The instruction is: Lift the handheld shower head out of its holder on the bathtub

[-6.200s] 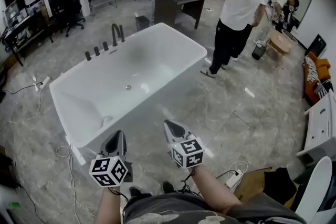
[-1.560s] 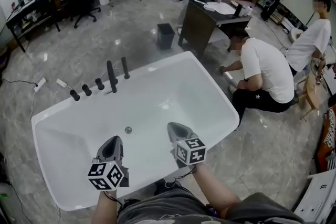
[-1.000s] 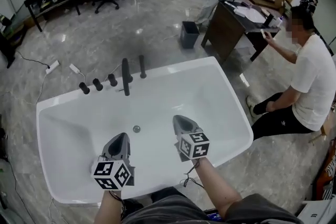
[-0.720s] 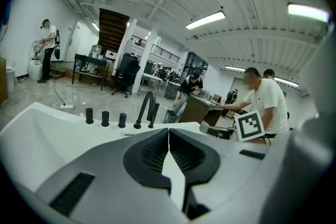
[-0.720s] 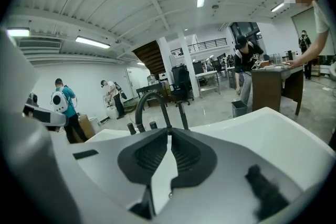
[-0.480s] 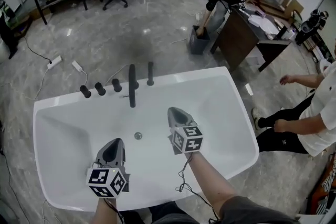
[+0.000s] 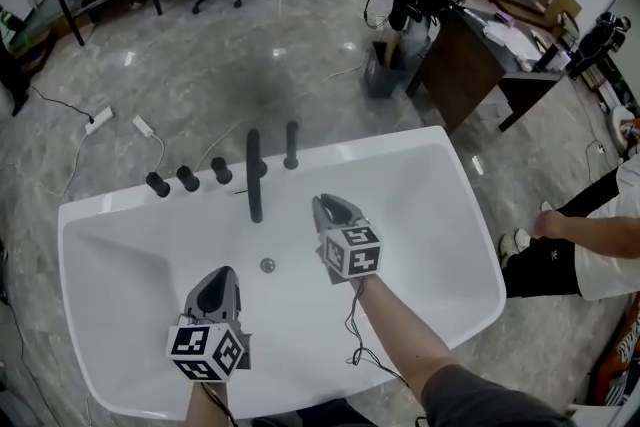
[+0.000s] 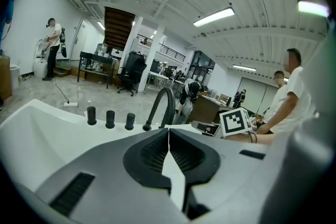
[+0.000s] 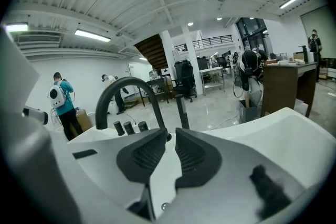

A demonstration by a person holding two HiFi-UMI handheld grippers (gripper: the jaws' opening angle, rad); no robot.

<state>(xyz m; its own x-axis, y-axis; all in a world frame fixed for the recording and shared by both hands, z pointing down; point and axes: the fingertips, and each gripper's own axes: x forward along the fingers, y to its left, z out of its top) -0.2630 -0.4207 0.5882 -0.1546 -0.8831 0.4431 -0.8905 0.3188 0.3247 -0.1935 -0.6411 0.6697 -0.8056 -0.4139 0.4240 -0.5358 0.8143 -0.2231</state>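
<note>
On the far rim of the white bathtub (image 7: 400, 143), in the upper left of the head view, three black knobs (image 7: 187, 178) stand in a row. Lower left, over the basin, the left gripper (image 7: 218, 277) has its jaws pressed together with nothing between them. Right of the knobs the arched black spout (image 7: 254, 175) reaches over the basin. Just beside it stands the handheld shower head (image 7: 291, 144), a slim black wand upright in its holder on the rim. Right of centre, the right gripper (image 7: 328, 207) hovers over the basin, near the wand but apart from it. Its jaws are all but touching and empty, and its own view looks straight at the wand (image 9: 182, 112).

The wand looks rigid and smooth, so probably light but slippery. A hose below the rim would likely drag on it. The best hold seems to be across the upper shaft, above the holder, followed by a straight upward pull.
</note>
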